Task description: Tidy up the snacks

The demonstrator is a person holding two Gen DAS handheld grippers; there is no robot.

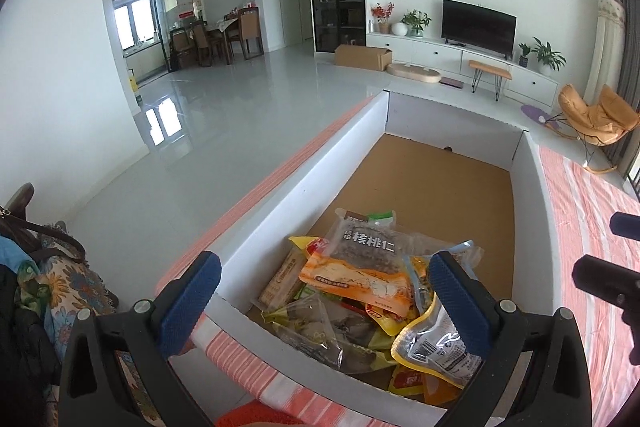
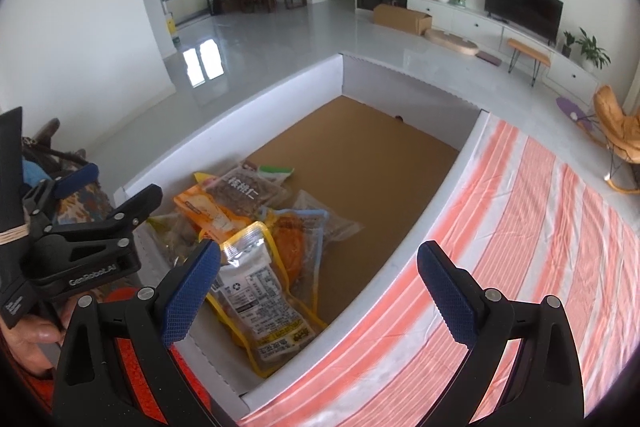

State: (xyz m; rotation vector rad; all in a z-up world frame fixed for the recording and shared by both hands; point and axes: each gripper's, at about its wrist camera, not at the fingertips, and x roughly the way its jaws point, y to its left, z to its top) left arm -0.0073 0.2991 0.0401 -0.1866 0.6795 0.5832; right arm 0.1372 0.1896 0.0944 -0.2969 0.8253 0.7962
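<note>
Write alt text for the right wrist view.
The open right gripper hovers over the near end of a white-walled box where snack packets lie piled. A striped cloth spreads to its right, and the left gripper shows at left.

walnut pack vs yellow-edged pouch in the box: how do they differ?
The walnut pack has a clear front showing dark kernels and large white characters; the yellow-edged pouch shows a white panel of small print. The walnut pack lies farther into the box, on top of the pile; the pouch lies nearest, by the near wall. Both are sealed, lie roughly flat and are held by neither hand-held gripper.
</note>
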